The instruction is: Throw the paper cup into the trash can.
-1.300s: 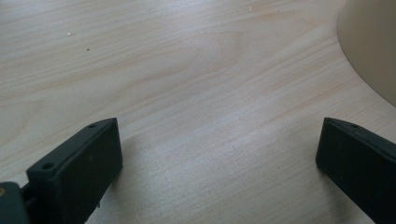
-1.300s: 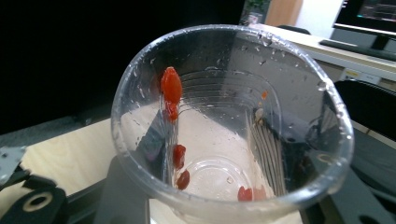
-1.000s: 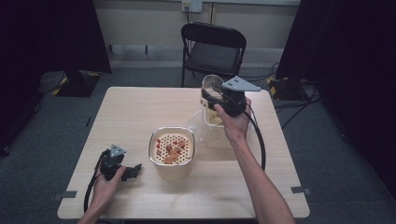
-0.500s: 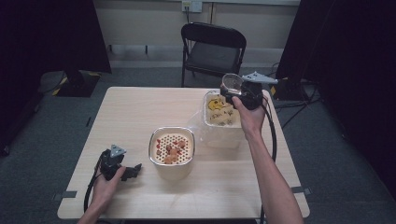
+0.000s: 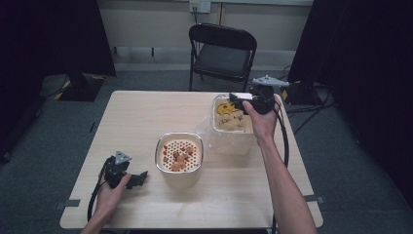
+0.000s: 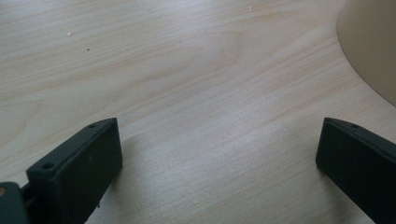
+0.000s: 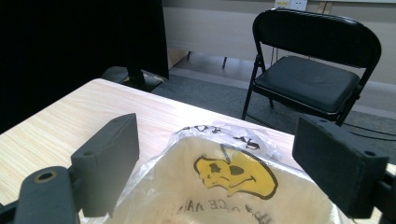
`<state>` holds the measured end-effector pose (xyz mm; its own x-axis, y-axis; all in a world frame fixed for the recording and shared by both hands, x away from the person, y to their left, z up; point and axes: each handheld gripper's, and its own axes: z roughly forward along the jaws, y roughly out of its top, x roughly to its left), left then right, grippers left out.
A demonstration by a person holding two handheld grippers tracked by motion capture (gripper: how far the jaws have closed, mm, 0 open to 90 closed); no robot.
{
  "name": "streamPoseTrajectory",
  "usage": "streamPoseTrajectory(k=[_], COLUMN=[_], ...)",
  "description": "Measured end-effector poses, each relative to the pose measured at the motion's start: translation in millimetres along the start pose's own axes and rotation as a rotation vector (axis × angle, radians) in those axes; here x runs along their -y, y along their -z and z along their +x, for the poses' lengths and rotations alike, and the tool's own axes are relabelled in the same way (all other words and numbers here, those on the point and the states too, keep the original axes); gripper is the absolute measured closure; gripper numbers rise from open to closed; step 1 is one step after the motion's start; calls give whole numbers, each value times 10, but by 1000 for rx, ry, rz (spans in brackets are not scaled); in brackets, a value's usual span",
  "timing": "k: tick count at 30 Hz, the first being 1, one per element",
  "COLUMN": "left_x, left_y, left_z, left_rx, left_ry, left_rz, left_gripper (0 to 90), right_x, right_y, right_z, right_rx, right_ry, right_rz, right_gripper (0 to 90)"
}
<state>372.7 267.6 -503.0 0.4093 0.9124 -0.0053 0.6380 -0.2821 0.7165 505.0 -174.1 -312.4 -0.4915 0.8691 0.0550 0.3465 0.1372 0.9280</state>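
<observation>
Moved since the earlier frames: right gripper (image 5: 239,103) shifted from the bin's near-left rim to its far right corner, glass cup seen between the jaws earlier gone from them; jaws just been opening, now spread wide with nothing between (image 7: 215,154)

Left gripper (image 5: 137,178) parked on the table near the front left corner, unchanged; jaws wide apart, nothing between, bare wood under them (image 6: 219,154)

Bag-lined bin (image 5: 233,127) sits on the right half of the table, towards the far edge; clear plastic liner spills over its rim. Printed on the liner: yellow smiley face (image 7: 235,173), black lettering above and below it, seen upside down and crumpled, not readable for certain

Cream strainer bowl (image 5: 178,155) at table centre, perforated insert with small red and orange pieces on it; left of the bin, apart from it. Curved cream wall of the bowl at top right in left gripper view (image 6: 371,44)

Surface: light wood-grain table (image 5: 146,117), a few tiny specks on it in left gripper view. Tape marks on the floor at the front table corners

Room: grey floor, black folding chair (image 5: 222,51) behind the far edge, black curtains both sides, pale wall with an outlet (image 5: 200,6) at top, cables on the floor at right
</observation>
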Motion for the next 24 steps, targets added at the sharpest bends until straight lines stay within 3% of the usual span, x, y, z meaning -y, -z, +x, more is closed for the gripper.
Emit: streamPoseTrajectory(k=[11,17,24], left_x=[0,-3,-3], left_y=[0,-4,-4], left_z=[1,6,7], left_rx=[1,5,5], left_ry=[0,-2,-3], left_rz=[0,-2,-2], left_gripper=[0,0,0], right_x=[184,374,519], right_y=[226,385,601], right_z=[32,65,193], right_rx=[-38,-7,-25], right_ry=[-1,-1,22], right_rz=[17,27,43], right_gripper=[145,145,148])
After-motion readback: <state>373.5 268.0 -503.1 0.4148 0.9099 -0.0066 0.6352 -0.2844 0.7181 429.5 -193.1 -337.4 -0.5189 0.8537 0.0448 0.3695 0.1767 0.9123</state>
